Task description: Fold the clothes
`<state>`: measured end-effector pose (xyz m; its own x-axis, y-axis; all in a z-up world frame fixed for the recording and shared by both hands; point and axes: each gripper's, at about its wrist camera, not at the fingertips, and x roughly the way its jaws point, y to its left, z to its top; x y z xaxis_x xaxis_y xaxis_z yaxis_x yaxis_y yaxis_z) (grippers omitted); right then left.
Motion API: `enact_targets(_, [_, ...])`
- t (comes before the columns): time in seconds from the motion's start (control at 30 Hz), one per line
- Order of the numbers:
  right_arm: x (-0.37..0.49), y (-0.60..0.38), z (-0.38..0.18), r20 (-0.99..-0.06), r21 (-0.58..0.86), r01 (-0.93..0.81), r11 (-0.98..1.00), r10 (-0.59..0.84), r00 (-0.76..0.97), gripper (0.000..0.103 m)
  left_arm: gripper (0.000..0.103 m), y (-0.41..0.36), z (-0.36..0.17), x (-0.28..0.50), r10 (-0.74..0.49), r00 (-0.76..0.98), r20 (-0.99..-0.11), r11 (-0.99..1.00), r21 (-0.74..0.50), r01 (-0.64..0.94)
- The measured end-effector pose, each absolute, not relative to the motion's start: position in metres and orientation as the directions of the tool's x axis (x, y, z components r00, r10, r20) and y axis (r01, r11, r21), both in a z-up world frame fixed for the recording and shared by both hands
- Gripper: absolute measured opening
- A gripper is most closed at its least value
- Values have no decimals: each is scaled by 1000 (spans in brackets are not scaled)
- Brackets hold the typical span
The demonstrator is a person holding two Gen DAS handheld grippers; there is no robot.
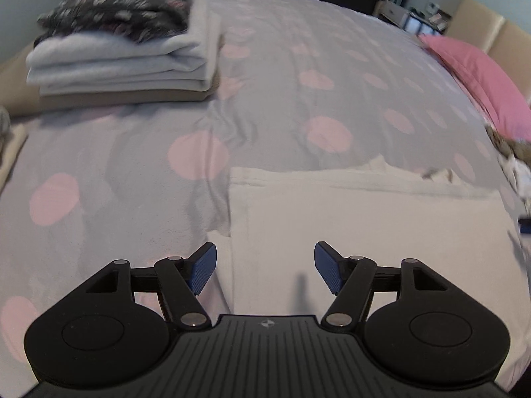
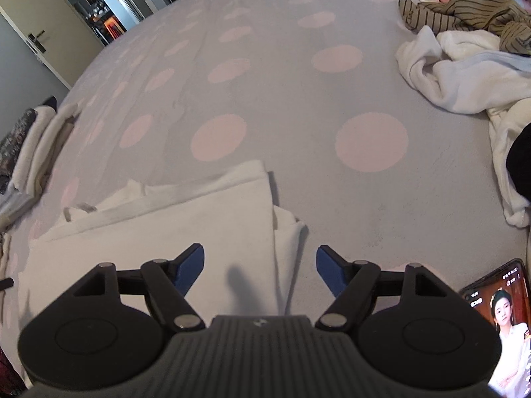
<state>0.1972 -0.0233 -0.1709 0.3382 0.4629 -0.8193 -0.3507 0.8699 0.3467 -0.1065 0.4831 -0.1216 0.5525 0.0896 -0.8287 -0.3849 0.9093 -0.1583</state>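
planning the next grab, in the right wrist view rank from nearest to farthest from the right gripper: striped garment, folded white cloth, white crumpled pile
1. folded white cloth, right at the right gripper, lower left
2. white crumpled pile, right side, farther up the bed
3. striped garment, top right, behind the pile

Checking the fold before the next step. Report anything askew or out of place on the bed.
The white garment is folded unevenly: an under layer sticks out past its right edge. A lit phone lies on the bedspread beside it.
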Motion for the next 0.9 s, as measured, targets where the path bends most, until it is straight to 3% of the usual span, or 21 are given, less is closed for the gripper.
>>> enact_targets(0.07, [200, -22, -178, -827, 348, -349, 870, 460, 324, 73, 64, 487, -128, -105, 94, 542, -835, 905, -154, -395])
enact_targets(0.23, [201, -17, -187, -831, 341, -370, 864, 461, 312, 34, 63, 493, -135, -102, 124, 511, -851, 894, -128, -430])
enact_targets(0.33, [200, -14, -187, -827, 336, -386, 859, 465, 316, 12, 55, 495, -135, -102, 118, 503, -856, 888, -136, -439])
enact_targets(0.37, [200, -13, -185, -824, 336, -391, 857, 468, 318, 10, 54, 495, -133, -102, 116, 507, -854, 891, -136, -434])
enact_targets(0.5, [194, -11, -170, -805, 348, -403, 846, 490, 334, 8, 54, 490, -125, -103, 114, 526, -843, 899, -138, -416])
enact_targets(0.83, [155, 19, -101, -729, 540, -377, 753, 642, 238, 8, 53, 486, -106, -111, 58, 578, -814, 906, -200, -373])
enact_targets(0.9, [144, 38, -89, -712, 573, -378, 727, 670, 210, 8, 46, 486, -102, -113, 36, 591, -806, 906, -223, -359])
